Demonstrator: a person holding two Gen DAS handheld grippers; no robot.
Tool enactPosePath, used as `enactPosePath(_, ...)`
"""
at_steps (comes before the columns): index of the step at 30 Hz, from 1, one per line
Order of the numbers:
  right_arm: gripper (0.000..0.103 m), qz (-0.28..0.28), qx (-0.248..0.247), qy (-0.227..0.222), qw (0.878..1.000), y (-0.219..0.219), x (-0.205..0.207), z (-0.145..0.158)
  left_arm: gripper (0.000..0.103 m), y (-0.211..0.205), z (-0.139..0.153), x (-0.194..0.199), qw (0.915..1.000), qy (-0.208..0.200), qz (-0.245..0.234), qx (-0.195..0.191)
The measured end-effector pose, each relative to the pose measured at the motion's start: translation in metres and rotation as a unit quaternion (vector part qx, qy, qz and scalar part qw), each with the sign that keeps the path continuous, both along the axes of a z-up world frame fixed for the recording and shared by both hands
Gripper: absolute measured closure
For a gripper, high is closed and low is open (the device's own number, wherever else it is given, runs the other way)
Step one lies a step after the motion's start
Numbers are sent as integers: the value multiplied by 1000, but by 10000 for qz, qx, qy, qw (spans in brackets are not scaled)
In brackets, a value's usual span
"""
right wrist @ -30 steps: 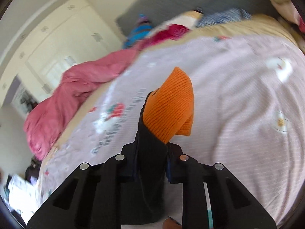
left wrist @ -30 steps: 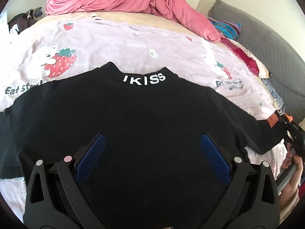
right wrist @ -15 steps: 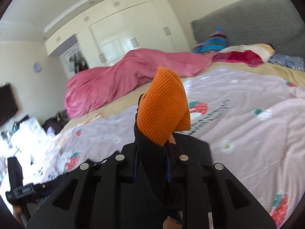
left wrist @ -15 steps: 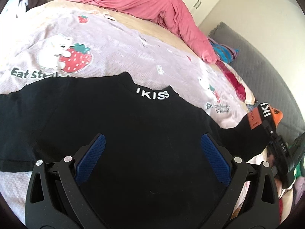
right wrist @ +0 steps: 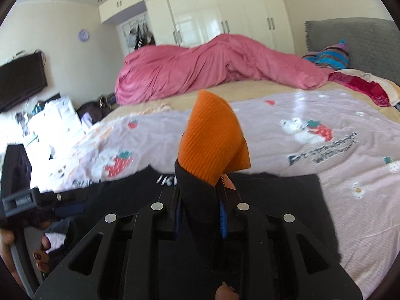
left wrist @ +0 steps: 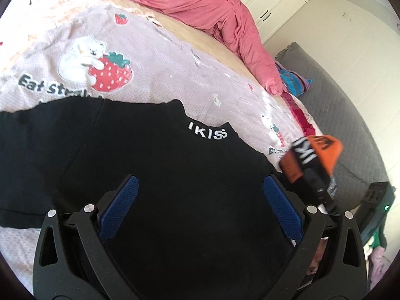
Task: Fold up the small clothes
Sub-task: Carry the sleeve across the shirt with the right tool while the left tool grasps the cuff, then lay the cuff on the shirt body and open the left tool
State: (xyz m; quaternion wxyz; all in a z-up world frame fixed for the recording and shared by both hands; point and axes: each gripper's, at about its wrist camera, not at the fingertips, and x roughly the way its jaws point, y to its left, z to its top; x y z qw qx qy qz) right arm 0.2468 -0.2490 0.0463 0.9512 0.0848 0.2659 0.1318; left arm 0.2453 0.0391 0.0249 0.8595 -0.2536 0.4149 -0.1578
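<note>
The black top (left wrist: 155, 175) lies spread across the lower half of my left view, collar lettering near centre, on the strawberry-print sheet (left wrist: 150, 70). My right gripper (right wrist: 200, 215) pinches its orange-cuffed sleeve (right wrist: 212, 145), jaws just easing apart with the cloth still between them. My left gripper (left wrist: 198, 202) hangs wide open over the shirt. Pink duvet (right wrist: 200, 67) behind.

Both wrist views close over bed (left wrist: 160, 75), sharing black shirt (left wrist: 175, 175)

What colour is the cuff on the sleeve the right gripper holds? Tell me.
Orange, a ribbed knit cuff on the black sleeve; clearest in the right wrist view.
</note>
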Motion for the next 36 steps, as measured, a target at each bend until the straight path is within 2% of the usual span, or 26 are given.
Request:
enactPosePath(7, 55, 363, 112, 361, 9986, 14, 0, -20, 9, -4, -19, 8, 9993, 265, -59, -255)
enactPosePath(9, 52, 415, 142, 338, 9985, 16, -4, -20, 9, -7, -27, 9, 9985, 346, -133, -410)
enactPosePath(13, 48, 284, 271, 417, 9984, 2, -7, -22, 10, -21, -36, 9, 9982, 363, -334, -341)
enactPosePath(15, 47, 93, 439, 513, 9977, -11, -7, -24, 18, -30, -40, 9, 9975, 377, -475, -366)
enactPosePath(17, 47, -60, 560, 600, 9966, -23, -5, -26, 37, -44, -48, 9, 9961, 486, -637, -367)
enactPosePath(20, 47, -276, 731, 678, 9946, -39, -6, -28, 50, -61, -59, 10, 9946, 616, -793, -244)
enactPosePath(22, 46, -376, 836, 709, 9933, -47, -9, -29, 53, -71, -65, 10, 9937, 681, -861, -239)
enactPosePath(24, 45, -439, 893, 714, 9925, -53, -10, -28, 53, -81, -66, 10, 9948, 576, -840, -7)
enactPosePath(25, 45, -475, 917, 705, 9922, -56, -11, -28, 61, -84, -65, 10, 9950, 525, -851, 67)
enactPosePath(26, 45, -510, 933, 695, 9919, -59, -12, -28, 74, -88, -65, 10, 9952, 481, -848, 124)
enactPosePath(28, 45, -577, 952, 671, 9915, -65, -13, -26, 88, -92, -65, 10, 9951, 395, -879, 207)
enactPosePath(33, 45, -767, 967, 622, 9904, -81, -16, -24, 95, -94, -51, 5, 9931, 41, -1080, 460)
enactPosePath(36, 45, -917, 991, 583, 9891, -92, -19, -23, 96, -88, -39, 3, 9935, -153, -1068, 355)
